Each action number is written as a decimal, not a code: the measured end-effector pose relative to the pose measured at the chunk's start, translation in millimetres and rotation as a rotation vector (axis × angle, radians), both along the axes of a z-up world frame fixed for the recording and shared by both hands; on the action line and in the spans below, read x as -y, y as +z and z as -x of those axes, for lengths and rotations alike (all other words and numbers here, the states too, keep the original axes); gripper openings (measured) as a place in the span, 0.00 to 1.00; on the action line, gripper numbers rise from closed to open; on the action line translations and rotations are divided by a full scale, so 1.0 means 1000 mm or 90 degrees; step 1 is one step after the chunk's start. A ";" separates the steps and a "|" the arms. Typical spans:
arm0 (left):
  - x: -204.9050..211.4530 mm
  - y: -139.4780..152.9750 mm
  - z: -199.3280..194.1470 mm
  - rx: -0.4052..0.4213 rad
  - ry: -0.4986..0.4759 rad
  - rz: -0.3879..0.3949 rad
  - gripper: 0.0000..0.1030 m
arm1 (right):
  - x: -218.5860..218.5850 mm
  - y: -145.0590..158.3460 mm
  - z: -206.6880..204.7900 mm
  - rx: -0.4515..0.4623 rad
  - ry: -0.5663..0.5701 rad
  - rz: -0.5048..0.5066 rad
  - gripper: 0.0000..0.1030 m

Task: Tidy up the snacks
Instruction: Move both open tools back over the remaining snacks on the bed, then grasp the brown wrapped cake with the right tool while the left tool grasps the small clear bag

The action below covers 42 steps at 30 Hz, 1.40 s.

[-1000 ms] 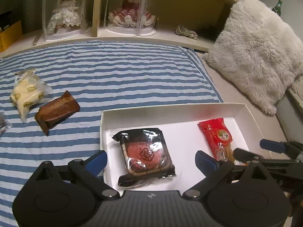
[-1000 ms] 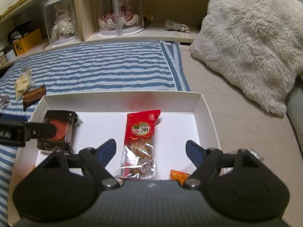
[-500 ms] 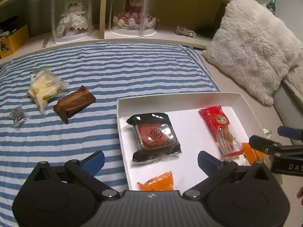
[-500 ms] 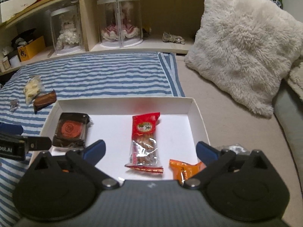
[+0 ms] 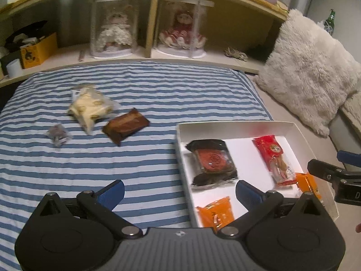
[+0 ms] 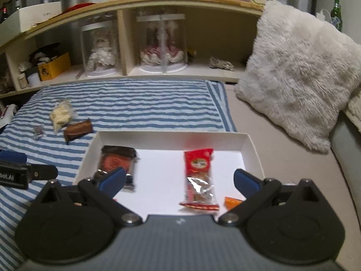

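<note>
White box (image 5: 234,128) | right of left claw (image 5: 180,194) | claw spread, empty

Snacks half sorted on the striped bed
White box (image 5: 234,128) at right holds four packets; three lie upper left.

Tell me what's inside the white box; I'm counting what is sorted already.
The white box holds four snacks: a dark cake packet, a red packet and two orange packets. The left hand-held gripper covers the box's near edge.
</note>
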State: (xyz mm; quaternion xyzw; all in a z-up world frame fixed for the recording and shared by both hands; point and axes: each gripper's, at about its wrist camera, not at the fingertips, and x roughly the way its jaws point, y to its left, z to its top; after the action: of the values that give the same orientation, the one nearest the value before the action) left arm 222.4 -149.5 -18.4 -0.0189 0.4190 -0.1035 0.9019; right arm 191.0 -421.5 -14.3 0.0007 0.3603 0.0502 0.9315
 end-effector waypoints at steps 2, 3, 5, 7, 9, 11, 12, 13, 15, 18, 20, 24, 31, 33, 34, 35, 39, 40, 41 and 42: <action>-0.011 0.004 0.004 0.005 0.005 0.000 1.00 | -0.007 0.002 0.001 0.003 0.007 -0.001 0.99; -0.016 0.005 0.005 0.006 0.007 -0.001 1.00 | -0.012 0.003 0.002 0.004 0.011 0.001 0.99; -0.029 0.009 0.009 0.011 0.014 -0.006 1.00 | -0.019 0.004 0.003 0.006 0.022 0.003 0.99; -0.041 0.012 0.012 0.015 0.023 -0.010 1.00 | -0.027 0.006 0.004 0.009 0.033 -0.003 0.99; -0.054 0.015 0.015 0.021 0.034 -0.013 1.00 | -0.036 0.008 0.005 0.015 0.051 -0.009 0.99; -0.067 0.019 0.017 0.028 0.045 -0.012 1.00 | -0.044 0.009 0.005 0.027 0.061 -0.013 0.99; -0.073 0.020 0.018 0.031 0.050 -0.011 1.00 | -0.049 0.010 0.005 0.031 0.067 -0.015 0.99; -0.079 0.022 0.020 0.034 0.056 -0.011 1.00 | -0.053 0.010 0.005 0.032 0.074 -0.016 0.99; -0.090 0.025 0.021 0.038 0.065 -0.012 1.00 | -0.062 0.010 0.004 0.032 0.085 -0.017 0.99; -0.105 0.027 0.024 0.044 0.071 -0.015 1.00 | -0.072 0.009 0.002 0.031 0.097 -0.019 0.99; -0.114 0.027 0.026 0.051 0.076 -0.017 1.00 | -0.079 0.007 0.000 0.026 0.108 -0.026 0.99; -0.131 0.023 0.026 0.076 0.097 -0.020 1.00 | -0.094 0.003 -0.005 0.030 0.129 -0.038 0.99; -0.154 0.009 -0.012 0.076 0.127 0.024 1.00 | -0.121 0.008 -0.034 0.050 0.186 -0.058 0.99; -0.159 0.003 -0.025 0.070 0.137 0.037 1.00 | -0.127 0.006 -0.048 0.045 0.207 -0.072 0.99; -0.163 0.000 -0.032 0.065 0.143 0.048 1.00 | -0.132 0.004 -0.057 0.039 0.220 -0.073 0.99; -0.166 -0.004 -0.039 0.062 0.148 0.058 1.00 | -0.137 0.003 -0.063 0.037 0.231 -0.068 0.99; -0.173 -0.020 -0.065 0.050 0.176 0.063 0.88 | -0.163 -0.005 -0.094 0.033 0.283 -0.035 0.99; -0.174 -0.024 -0.071 0.042 0.178 0.067 0.86 | -0.170 -0.009 -0.104 0.024 0.295 -0.033 0.99; -0.175 -0.028 -0.079 0.033 0.182 0.076 0.83 | -0.176 -0.013 -0.113 0.014 0.306 -0.033 0.99; -0.177 -0.032 -0.084 0.027 0.186 0.088 0.81 | -0.182 -0.017 -0.122 0.003 0.317 -0.033 0.99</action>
State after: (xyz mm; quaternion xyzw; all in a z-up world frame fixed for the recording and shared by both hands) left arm 306.3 27.5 -50.7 -0.1395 0.3849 0.0000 0.9124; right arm 312.6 -239.5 -31.6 -0.0646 0.3462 0.2873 0.8908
